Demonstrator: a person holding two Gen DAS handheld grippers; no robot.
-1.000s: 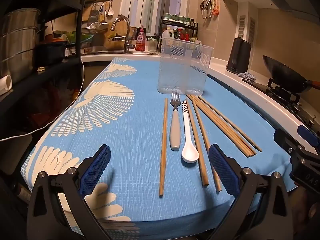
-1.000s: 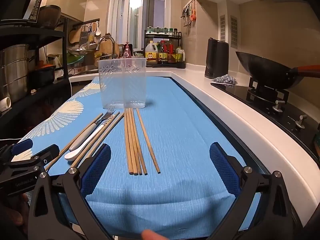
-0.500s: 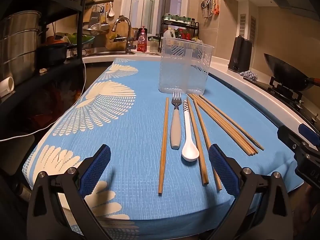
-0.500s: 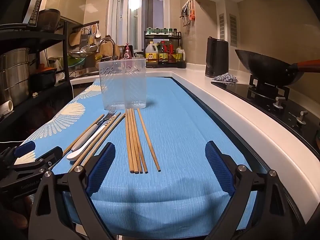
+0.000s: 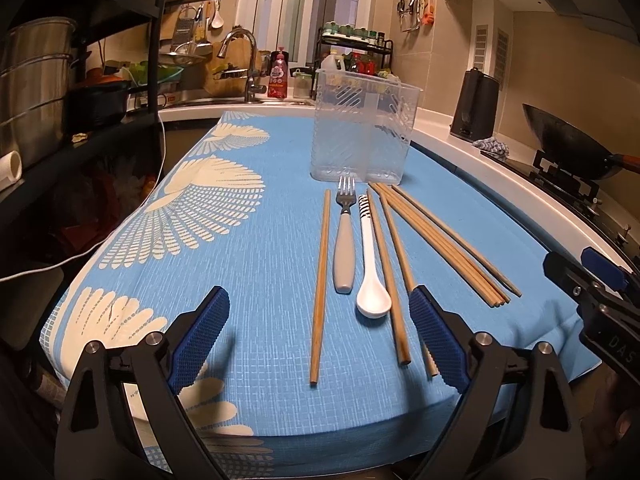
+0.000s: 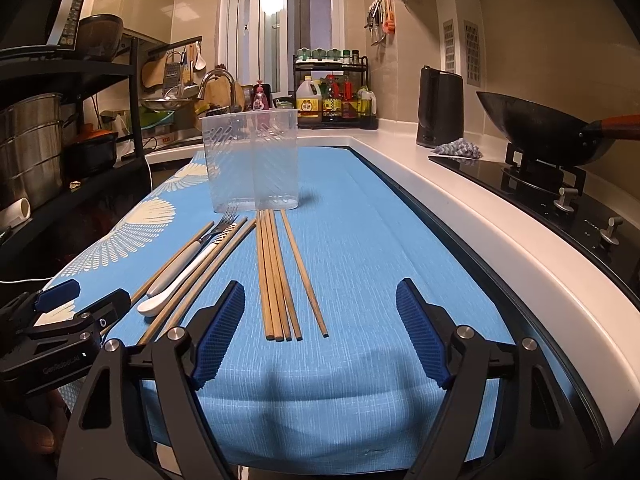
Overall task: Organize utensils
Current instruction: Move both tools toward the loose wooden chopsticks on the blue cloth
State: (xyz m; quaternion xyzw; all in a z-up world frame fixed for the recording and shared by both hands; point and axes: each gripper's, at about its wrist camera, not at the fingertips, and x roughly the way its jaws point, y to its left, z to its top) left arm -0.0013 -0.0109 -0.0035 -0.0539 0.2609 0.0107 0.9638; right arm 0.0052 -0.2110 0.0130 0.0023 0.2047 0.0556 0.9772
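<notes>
Blue cloth (image 5: pixel 260 264) bears wooden chopsticks (image 5: pixel 320 284), grey-handled fork (image 5: pixel 345 252), white spoon (image 5: pixel 370 276).

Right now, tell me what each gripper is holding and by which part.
Nothing is held. The left gripper and right gripper have both just been closing a little, with nothing between their pads. The fork, spoon and chopsticks lie untouched on the cloth.

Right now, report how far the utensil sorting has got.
Nothing is sorted yet: the clear holder stands empty. In hand: nothing. The left hand-held gripper and right hand-held gripper are open, their jaws just narrowing over the blue cloth. Left: the fork, white spoon and chopsticks.
</notes>
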